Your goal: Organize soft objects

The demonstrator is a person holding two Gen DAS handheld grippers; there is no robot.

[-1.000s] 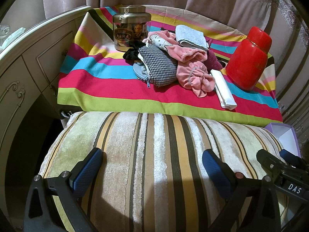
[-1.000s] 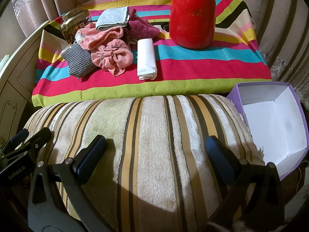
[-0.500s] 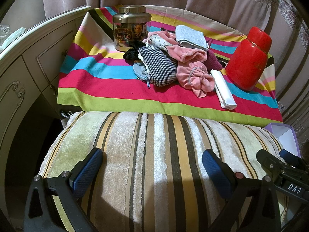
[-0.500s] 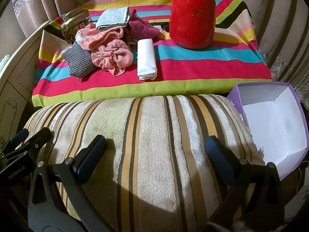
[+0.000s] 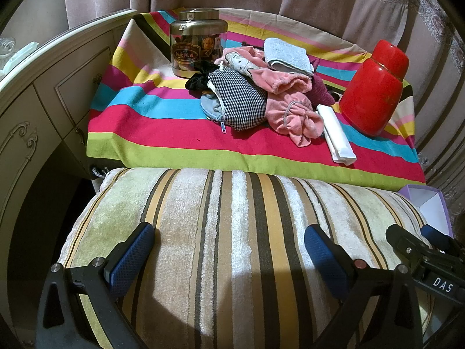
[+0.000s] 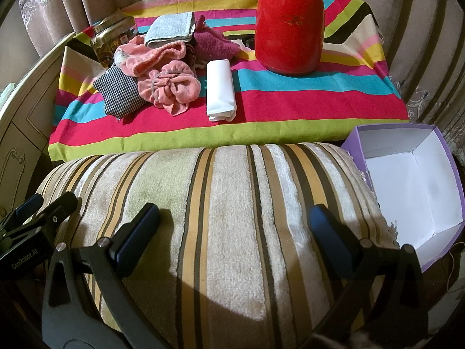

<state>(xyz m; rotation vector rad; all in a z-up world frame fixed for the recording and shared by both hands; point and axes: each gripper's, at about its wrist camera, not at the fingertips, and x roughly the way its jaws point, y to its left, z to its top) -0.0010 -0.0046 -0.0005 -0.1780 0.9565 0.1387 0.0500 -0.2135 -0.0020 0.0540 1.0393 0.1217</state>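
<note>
A pile of soft things lies on the striped tablecloth (image 5: 162, 142): a checked pouch (image 5: 241, 101) (image 6: 119, 93), pink cloths (image 5: 293, 116) (image 6: 168, 90), a light blue towel (image 5: 287, 56) (image 6: 171, 29), a maroon cloth (image 6: 212, 43) and a white roll (image 5: 337, 133) (image 6: 221, 90). A striped cushion (image 5: 232, 247) (image 6: 232, 218) lies in front of the table. My left gripper (image 5: 229, 250) and right gripper (image 6: 235, 229) are open and empty, side by side over the cushion.
A red jar (image 5: 375, 90) (image 6: 290, 23) stands at the table's right. A metal-lidded jar (image 5: 197, 46) (image 6: 113, 40) stands at the back left. An open purple box (image 6: 415, 186) (image 5: 430, 203) sits right of the cushion. A cream cabinet (image 5: 43, 110) is on the left. Curtains hang behind.
</note>
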